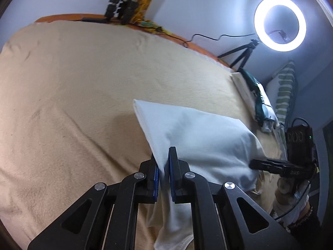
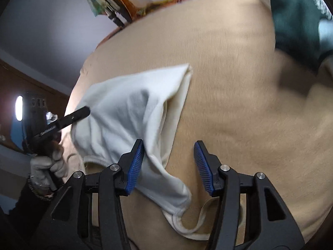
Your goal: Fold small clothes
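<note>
Your left gripper (image 1: 164, 174) is closed on the white garment (image 1: 199, 137), its two blue-padded fingers (image 1: 172, 175) pinching a bunched edge of the cloth so that the fabric rises from the bed to the jaws and hangs down below them. Your right gripper (image 2: 169, 164) stands wide open and holds nothing; its left blue pad (image 2: 136, 166) touches a fold of the same white garment (image 2: 124, 116), while the right pad is over bare blanket, apart from the cloth. From the left wrist camera, the right gripper's (image 1: 270, 165) black fingers lie against the far side of the garment, held by a gloved hand (image 1: 291, 195). From the right wrist camera, the left gripper (image 2: 68, 118) reaches into the cloth from the left, also in a gloved hand (image 2: 44, 166).

The garment is partly lifted, draped in loose folds with one corner lying flat on the beige blanket (image 1: 72, 95) that covers the bed; a cream hem or strap (image 2: 199, 223) loops below the right gripper. Folded clothes, white and dark green (image 1: 256, 95), sit stacked near the bed's far right edge, with a striped pillow (image 1: 285, 89) beyond. A lit ring light (image 1: 280, 24) on a small tripod (image 1: 239, 54) stands at the bed's far edge.
</note>
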The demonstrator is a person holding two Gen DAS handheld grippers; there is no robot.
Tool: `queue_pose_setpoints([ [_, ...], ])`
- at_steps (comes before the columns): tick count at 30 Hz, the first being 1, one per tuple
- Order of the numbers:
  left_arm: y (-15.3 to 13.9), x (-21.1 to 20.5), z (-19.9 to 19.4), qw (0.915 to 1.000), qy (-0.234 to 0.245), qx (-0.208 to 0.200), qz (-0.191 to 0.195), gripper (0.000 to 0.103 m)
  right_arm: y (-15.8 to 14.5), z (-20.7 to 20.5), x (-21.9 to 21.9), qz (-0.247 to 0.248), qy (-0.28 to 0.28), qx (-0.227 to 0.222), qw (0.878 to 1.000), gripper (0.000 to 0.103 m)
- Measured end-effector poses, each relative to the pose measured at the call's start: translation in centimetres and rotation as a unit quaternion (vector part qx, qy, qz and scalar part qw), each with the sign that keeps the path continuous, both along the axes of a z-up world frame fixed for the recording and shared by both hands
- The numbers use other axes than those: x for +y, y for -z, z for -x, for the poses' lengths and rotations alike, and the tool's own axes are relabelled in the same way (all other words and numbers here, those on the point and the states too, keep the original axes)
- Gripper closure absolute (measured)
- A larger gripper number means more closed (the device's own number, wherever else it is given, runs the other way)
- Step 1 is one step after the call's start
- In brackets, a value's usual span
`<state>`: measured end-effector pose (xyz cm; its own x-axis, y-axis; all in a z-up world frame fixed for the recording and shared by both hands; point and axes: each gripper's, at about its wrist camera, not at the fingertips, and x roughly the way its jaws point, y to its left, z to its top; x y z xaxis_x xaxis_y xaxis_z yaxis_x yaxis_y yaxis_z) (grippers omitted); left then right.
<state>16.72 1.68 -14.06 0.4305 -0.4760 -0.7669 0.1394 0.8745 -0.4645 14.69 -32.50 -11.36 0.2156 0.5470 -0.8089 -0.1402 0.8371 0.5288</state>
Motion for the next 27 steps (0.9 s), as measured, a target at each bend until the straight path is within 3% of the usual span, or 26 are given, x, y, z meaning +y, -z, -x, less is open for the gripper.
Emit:
queue_pose_setpoints([
  [2,0.1,0.8,0.4,0.9999,-0.010,0.013,0.004,0.091,-0.1,0.6,0.0,-0.027,-0.019,0.021,0.999,0.049],
  [5,0.6,2.2,2.0,0.9981,-0.008,0.049,0.035,0.089,-0.8,2.0,-0.1,0.005,-0.043,0.004,0.999,0.049],
  [7,1.2,2.7,3.4,0.9961,-0.003,0.075,0.047,0.077,-0.5,2.7,-0.4,-0.014,-0.047,0.015,0.999,0.049],
  [9,1.3,2.9,4.9,0.9963,0.002,0.072,0.048,0.077,0.2,3.1,-0.3,-0.012,-0.049,0.020,0.999,0.049],
  [11,1.0,2.7,6.2,0.9971,0.022,0.063,0.036,0.077,0.1,3.5,0.2,0.000,-0.048,0.010,0.999,0.060],
  [12,0.8,2.3,6.4,0.9973,0.030,0.060,0.029,0.078,0.2,3.5,0.3,-0.010,-0.048,0.018,0.999,0.083],
  [13,0.6,2.0,6.7,0.9977,0.038,0.053,0.018,0.081,0.4,3.5,0.2,-0.041,-0.044,0.034,0.998,0.093],
  [17,0.1,1.9,6.9,0.9979,0.043,0.047,0.010,0.088,0.6,3.6,-0.2,-0.154,-0.010,0.077,0.985,0.093],
  [19,-0.2,2.5,6.7,0.9985,0.036,0.041,0.005,0.088,1.2,4.0,-0.3,-0.144,-0.003,0.101,0.984,0.093],
  [20,-0.3,2.8,6.6,0.9987,0.033,0.039,0.006,0.088,1.3,4.2,0.0,-0.095,-0.007,0.093,0.991,0.093],
  [22,-0.8,3.5,6.1,0.9991,0.019,0.036,0.013,0.088,1.0,4.6,0.8,-0.038,-0.033,0.076,0.996,0.080],
  [23,-0.9,3.8,5.9,0.9992,0.012,0.035,0.019,0.088,0.4,4.8,1.1,-0.023,-0.046,0.060,0.997,0.077],
  [25,-1.0,4.3,5.0,0.9986,-0.002,0.039,0.036,0.087,-0.9,4.9,1.2,-0.008,-0.055,0.020,0.998,0.058],
  [27,-0.6,4.1,3.9,0.9977,-0.004,0.049,0.046,0.086,-2.1,4.4,0.7,-0.014,-0.043,-0.022,0.999,0.047],
])
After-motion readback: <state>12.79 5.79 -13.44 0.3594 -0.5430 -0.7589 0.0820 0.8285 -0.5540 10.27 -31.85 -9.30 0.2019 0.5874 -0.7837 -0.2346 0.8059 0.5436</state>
